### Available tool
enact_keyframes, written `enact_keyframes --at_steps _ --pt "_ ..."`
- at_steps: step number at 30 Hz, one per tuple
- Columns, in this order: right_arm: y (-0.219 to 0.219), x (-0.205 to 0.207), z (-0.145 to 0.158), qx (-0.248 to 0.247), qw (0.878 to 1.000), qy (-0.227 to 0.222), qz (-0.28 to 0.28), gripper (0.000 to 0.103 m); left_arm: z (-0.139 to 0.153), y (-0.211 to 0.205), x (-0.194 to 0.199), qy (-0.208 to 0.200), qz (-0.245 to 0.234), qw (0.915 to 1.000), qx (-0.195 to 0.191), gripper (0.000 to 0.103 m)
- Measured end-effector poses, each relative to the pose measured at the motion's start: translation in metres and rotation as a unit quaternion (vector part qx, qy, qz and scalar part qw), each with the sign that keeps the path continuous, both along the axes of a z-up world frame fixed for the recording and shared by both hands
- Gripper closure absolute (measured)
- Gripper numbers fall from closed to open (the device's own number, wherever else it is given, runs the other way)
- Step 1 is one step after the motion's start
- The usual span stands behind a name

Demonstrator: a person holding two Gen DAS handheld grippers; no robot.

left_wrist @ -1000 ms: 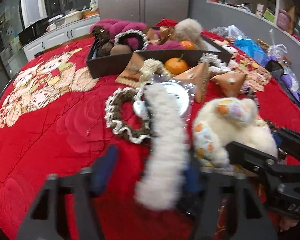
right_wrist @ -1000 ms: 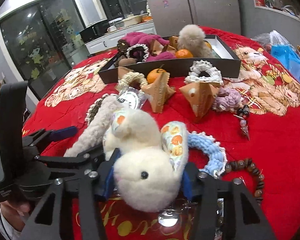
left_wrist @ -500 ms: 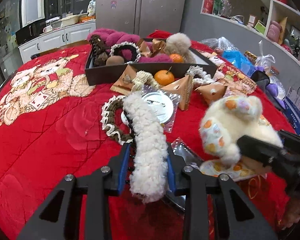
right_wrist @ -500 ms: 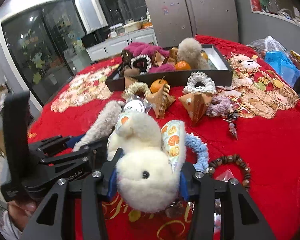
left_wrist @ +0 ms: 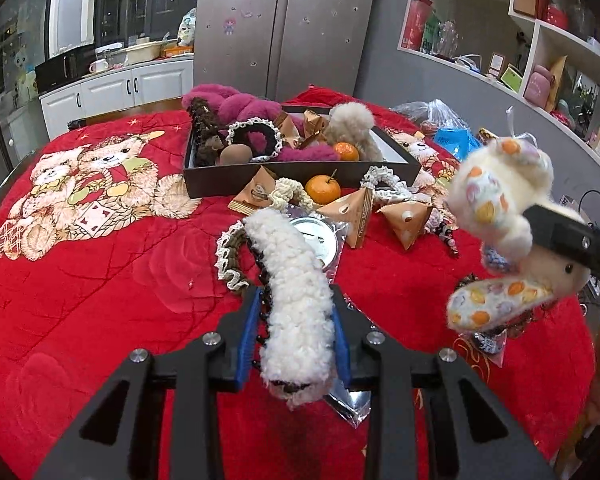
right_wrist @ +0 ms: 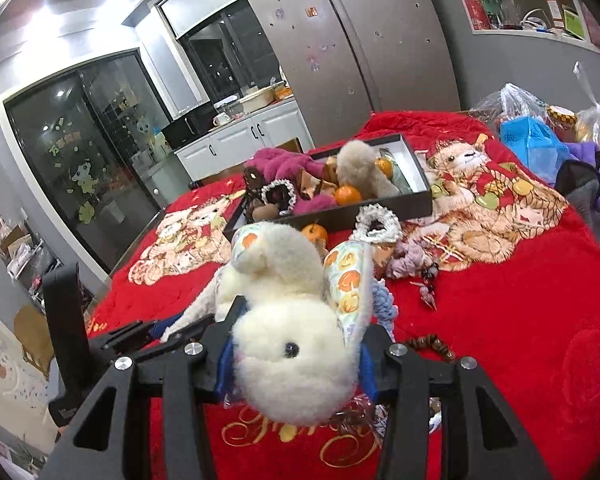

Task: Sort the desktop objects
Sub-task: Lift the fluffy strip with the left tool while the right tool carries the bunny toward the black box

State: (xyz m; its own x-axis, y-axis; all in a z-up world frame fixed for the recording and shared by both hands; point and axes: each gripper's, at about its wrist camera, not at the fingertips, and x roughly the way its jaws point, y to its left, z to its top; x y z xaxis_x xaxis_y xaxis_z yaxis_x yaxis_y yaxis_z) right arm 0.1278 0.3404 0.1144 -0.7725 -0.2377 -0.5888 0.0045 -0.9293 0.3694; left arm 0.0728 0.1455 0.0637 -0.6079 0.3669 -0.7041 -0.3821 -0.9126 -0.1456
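My left gripper is shut on a long white fluffy hair clip and holds it above the red cloth. My right gripper is shut on a cream plush rabbit with orange-patterned ears, lifted off the table; the rabbit also shows at the right of the left wrist view. A dark open box at the far side holds plush items, scrunchies and an orange. Loose on the cloth before it lie an orange, triangular tan packets, a lace scrunchie and a wrapped round mirror.
A red quilted cloth with bear prints covers the table. Plastic bags and purple fabric lie at the far right. A bead bracelet and blue crochet ring lie near the right gripper. Fridge and shelves stand behind.
My left gripper closed on the white fluffy clip and lifted it. My right gripper raised the plush rabbit higher off the table.
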Motion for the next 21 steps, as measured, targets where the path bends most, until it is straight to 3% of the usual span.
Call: enact_keyframes --at_steps 5,11,19,21 --pt "0.001 -0.008 0.003 -0.039 0.999 -0.008 0.008 0.055 0.005 -0.003 0.003 0.008 0.000 1.0000 -0.003 0.070" --pt "-0.002 -0.011 -0.007 -0.037 0.999 -0.023 0.000 0.055 0.009 -0.005 0.008 0.010 -0.005 0.9999 0.002 0.070" --pt "-0.028 0.001 -0.002 0.062 0.998 0.004 -0.001 0.053 0.004 0.000 0.014 0.002 -0.014 0.9999 -0.006 0.070" --pt "-0.032 0.004 -0.003 0.067 0.998 0.007 0.005 0.053 0.004 0.001 0.015 0.000 -0.016 0.9998 -0.006 0.070"
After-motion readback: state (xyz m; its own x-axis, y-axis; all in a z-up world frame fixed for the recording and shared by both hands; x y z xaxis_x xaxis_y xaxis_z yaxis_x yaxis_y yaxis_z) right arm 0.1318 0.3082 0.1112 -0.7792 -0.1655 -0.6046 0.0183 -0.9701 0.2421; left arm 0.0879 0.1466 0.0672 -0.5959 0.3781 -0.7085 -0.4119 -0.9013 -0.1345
